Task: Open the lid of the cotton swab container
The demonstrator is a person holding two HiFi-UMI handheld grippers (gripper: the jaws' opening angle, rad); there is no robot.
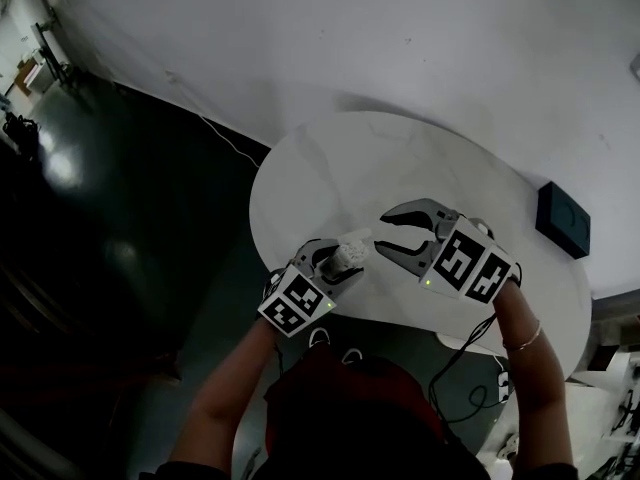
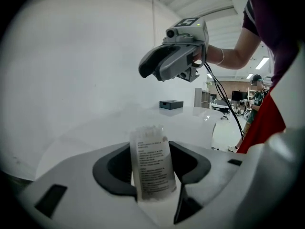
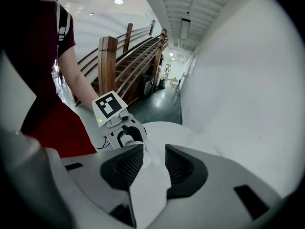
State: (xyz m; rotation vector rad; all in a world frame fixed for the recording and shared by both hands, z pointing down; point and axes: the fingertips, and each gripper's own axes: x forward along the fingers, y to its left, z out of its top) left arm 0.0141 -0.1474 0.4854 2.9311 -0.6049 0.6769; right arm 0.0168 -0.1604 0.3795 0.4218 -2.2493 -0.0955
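- At the far left of the head view lies a dark floor, with the round white desk beside it against a white wall.
- The left tongs hang over the near edge of the desk, held by the person's left hand. Their jaws are closed on the cotton swab container, one pad against each side of it.
- The container is a clear tube with a printed label. In the left gripper view it stands nearly upright between the pads, leaning slightly. Whether its lid is on cannot be told, as its top is blurred.
- In the head view the free end of the container points to the right, toward the right tongs.
- The right tongs stand apart and grip nothing. In the right gripper view the container's pale end reaches in between the jaw tips, close to one pad and clear of the other.
- A black box lies on the desk at its far right, well apart from both tongs.
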